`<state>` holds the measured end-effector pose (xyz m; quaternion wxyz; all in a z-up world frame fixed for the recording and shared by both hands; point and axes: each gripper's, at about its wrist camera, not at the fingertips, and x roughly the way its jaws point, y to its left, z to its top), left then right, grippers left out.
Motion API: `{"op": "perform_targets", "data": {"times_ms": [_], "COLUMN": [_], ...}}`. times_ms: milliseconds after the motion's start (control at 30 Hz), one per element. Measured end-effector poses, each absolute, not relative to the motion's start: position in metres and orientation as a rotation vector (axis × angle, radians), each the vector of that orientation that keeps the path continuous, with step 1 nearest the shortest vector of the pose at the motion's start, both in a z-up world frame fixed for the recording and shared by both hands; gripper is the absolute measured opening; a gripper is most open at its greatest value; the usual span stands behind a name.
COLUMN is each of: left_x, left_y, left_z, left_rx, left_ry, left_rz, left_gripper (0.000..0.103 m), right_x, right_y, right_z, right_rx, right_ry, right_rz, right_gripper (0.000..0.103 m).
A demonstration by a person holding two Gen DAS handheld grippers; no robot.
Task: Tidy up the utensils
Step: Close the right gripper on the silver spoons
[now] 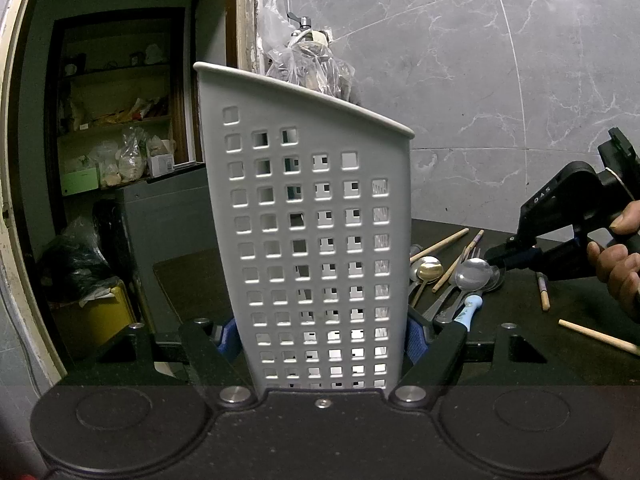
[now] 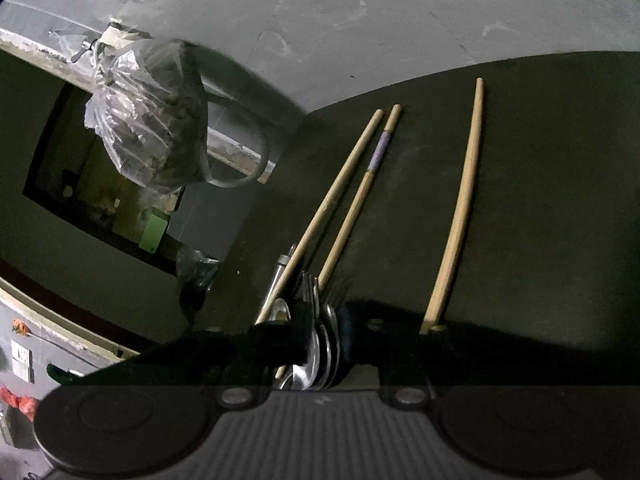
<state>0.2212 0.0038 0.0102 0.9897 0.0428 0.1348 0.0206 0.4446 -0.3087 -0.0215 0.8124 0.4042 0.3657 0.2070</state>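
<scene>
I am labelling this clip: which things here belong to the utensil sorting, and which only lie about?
Belong: white perforated holder, held by the left claw; spoons, gripped by the right claw; fork; chopsticks.

Lying about: plastic bag; green box.

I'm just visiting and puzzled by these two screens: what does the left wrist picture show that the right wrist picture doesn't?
Only the left wrist view shows the tall white perforated plastic utensil holder clamped in the left gripper, plus the right gripper seen from outside with the person's hand.

Only the right wrist view shows the long lone wooden chopstick at full length, and the right jaws closed on stacked metal spoons.

Both show the dark tabletop, the spoons, chopsticks, and a hanging clear plastic bag.
</scene>
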Motion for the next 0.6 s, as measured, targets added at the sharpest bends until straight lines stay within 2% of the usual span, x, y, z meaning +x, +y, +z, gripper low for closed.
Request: {"op": "perform_targets", "data": {"times_ms": [233, 400, 533, 600], "left_x": [0.221, 0.221, 0.221, 0.221], "left_y": [0.004, 0.004, 0.004, 0.004], "left_z": [0.01, 0.01, 0.01, 0.009], "left_rx": [0.086, 0.087, 0.086, 0.086], "left_ry": [0.27, 0.27, 0.27, 0.27], "left_rz": [0.042, 0.042, 0.041, 0.041], "left_gripper": [0.076, 0.076, 0.076, 0.076], "right_x": [0.444, 0.438, 0.437, 0.438], "right_y": [-0.312, -0.316, -0.313, -0.313], "right_z": [-0.023, -0.019, -0.013, -0.013], "right_rx": [0.892, 0.873, 0.826, 0.815], "right_ry": [0.77, 0.721, 0.701, 0.709], "right_rz": [0.433, 0.404, 0.404, 0.4], "right_gripper": [0.011, 0.001, 0.001, 0.006]}}
